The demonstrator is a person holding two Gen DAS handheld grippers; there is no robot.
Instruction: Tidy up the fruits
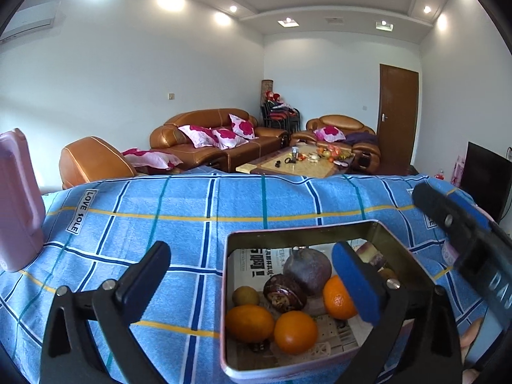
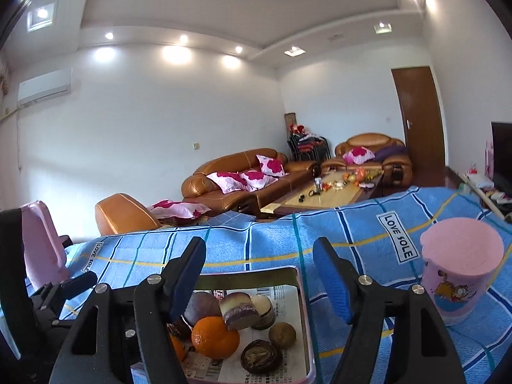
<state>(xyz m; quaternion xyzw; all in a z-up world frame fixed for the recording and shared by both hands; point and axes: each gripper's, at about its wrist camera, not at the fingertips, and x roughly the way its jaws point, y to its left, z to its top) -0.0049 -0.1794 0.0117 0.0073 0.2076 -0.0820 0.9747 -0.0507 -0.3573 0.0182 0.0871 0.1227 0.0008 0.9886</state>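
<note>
An open tin (image 1: pixel 304 228) lined with newspaper sits on a blue checked cloth (image 1: pixel 160 211). In it lie three oranges (image 1: pixel 296 332), a purple passion fruit (image 1: pixel 307 270), a dark brown wrinkled fruit (image 1: pixel 284 292) and a small brownish round fruit (image 1: pixel 245 296). My left gripper (image 1: pixel 252 275) hangs wide open over the tin's left side, nothing between its fingers. In the right wrist view the tin (image 2: pixel 272 276) also holds an orange (image 2: pixel 215 337) and a cut purple piece (image 2: pixel 238 310). My right gripper (image 2: pixel 260 280) stands open above the tin, holding nothing.
A pink jug (image 1: pixel 16 201) stands on the cloth at the left. A pink lidded cup (image 2: pixel 460 268) with a cartoon print stands right of the tin. Beyond the table's far edge are brown sofas (image 1: pixel 217 134) and a coffee table (image 1: pixel 297 163).
</note>
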